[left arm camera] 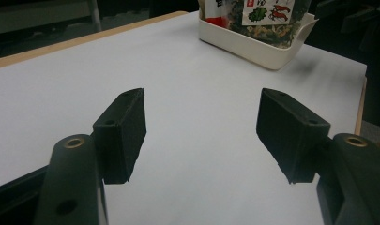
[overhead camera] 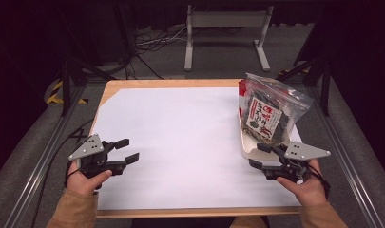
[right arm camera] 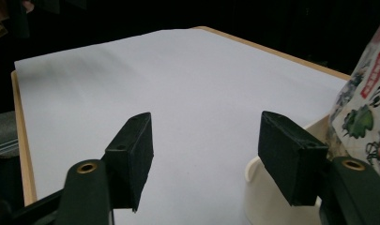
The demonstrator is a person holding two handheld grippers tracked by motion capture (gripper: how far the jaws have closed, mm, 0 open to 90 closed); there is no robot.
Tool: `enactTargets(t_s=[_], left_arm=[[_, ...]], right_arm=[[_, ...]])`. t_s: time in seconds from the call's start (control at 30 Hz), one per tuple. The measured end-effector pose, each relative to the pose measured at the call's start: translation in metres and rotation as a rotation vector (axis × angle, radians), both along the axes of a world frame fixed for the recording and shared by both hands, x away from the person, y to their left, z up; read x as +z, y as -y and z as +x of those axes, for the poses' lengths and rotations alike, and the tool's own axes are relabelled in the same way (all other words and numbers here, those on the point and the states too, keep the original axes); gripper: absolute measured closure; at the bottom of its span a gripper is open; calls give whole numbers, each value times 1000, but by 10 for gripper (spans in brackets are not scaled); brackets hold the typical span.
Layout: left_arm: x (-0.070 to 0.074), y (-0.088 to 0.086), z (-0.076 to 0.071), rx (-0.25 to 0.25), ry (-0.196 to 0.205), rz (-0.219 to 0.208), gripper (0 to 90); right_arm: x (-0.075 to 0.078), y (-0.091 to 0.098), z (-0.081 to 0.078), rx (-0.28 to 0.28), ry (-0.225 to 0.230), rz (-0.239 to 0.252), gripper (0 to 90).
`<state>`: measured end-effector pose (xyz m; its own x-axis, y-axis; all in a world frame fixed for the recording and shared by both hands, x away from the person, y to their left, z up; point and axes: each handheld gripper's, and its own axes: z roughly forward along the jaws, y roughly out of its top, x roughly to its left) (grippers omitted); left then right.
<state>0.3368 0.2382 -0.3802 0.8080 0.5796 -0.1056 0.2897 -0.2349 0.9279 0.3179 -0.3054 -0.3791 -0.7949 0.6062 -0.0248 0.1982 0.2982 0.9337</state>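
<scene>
Nearest the high camera, two tan-sleeved forearms come in from the bottom edge, each hand wrapped around a black claw. The left claw [overhead camera: 125,149] sits low over the near-left part of the white-covered surface [overhead camera: 180,142], its jaws spread wide with nothing between them; in the left gripper view the two black pads [left arm camera: 124,131] stand well apart over bare white sheet. The right claw [overhead camera: 260,155] is at the near-right, just beside the near end of a cream tray [overhead camera: 247,151], pointing toward the middle of the surface. Its jaws are also spread apart and grip nothing; in the right gripper view the right-hand pad hangs above the tray's rim [right arm camera: 258,187] while the other is over the white sheet, and whether that pad touches the rim cannot be told. The tray runs along the right edge of the surface, and a clear zip bag of dark dried food [overhead camera: 271,109] with a red-and-white label stands tilted in it, its top leaning out past the far right. Both claws are apart from the bag.
</scene>
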Motion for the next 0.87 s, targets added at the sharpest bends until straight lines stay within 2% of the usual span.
enactTargets(t_s=[0.17,0.4,0.47,0.87], left_arm=[[-1,-1,0,-1,5,6,342],[-4,0,1,2,-7,-1,342],[-4,0,1,-2,2,7,342],[-5,1,1,-6,-2,-1,341]], right_arm=[[-11,-6,0,7,4,-15,361],[-30,-10,5,-3,-8,-28,331],[-34,-11,5,-2,-14,-35,332],[-36,-12,7,-4,-16,-33,331]])
